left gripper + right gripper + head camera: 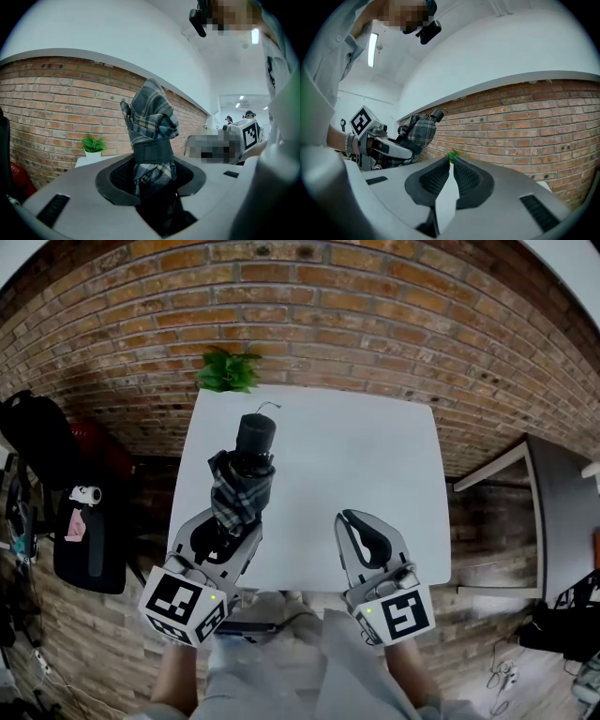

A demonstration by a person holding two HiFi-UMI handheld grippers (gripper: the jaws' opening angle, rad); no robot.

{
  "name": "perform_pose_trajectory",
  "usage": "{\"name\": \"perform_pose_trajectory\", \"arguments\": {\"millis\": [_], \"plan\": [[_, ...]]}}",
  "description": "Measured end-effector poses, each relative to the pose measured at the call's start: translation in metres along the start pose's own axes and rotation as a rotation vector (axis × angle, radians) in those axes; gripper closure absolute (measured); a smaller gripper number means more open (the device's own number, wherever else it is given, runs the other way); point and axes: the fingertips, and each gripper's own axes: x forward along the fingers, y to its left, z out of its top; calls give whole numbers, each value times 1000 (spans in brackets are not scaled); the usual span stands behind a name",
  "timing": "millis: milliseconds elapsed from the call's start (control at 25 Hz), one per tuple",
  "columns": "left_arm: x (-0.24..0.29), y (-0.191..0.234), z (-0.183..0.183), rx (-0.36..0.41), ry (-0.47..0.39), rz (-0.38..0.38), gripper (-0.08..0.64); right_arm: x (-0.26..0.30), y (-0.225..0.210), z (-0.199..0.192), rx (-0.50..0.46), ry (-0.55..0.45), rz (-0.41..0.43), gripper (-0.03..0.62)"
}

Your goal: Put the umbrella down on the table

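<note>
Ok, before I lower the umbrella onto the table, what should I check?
1. Grip: left hand-held gripper clamped on the folded plaid umbrella: ok.
2. Landing spot: white table bare ahead of the umbrella: ok.
3. Potted plant at the table's far edge, apart from the umbrella: ok.
4. Right hand-held gripper shut, empty, off to the side: ok.
5. Gap between umbrella and tabletop: cannot tell.

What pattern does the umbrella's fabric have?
The umbrella is grey plaid, clearest in the left gripper view.
</note>
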Motion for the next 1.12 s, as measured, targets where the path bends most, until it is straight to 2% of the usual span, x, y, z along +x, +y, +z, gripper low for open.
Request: {"name": "perform_pose_trajectory", "arguments": {"millis": [520, 920, 1120], "plan": [[47, 35, -7, 52, 73, -47, 362, 30, -20, -9, -6, 35, -32, 535], [115, 68, -23, 143, 186, -92, 362, 46, -43, -27, 6, 70, -75, 535], [153, 88, -29, 215, 247, -117, 362, 57, -51, -38, 25, 92, -96, 535]]}}
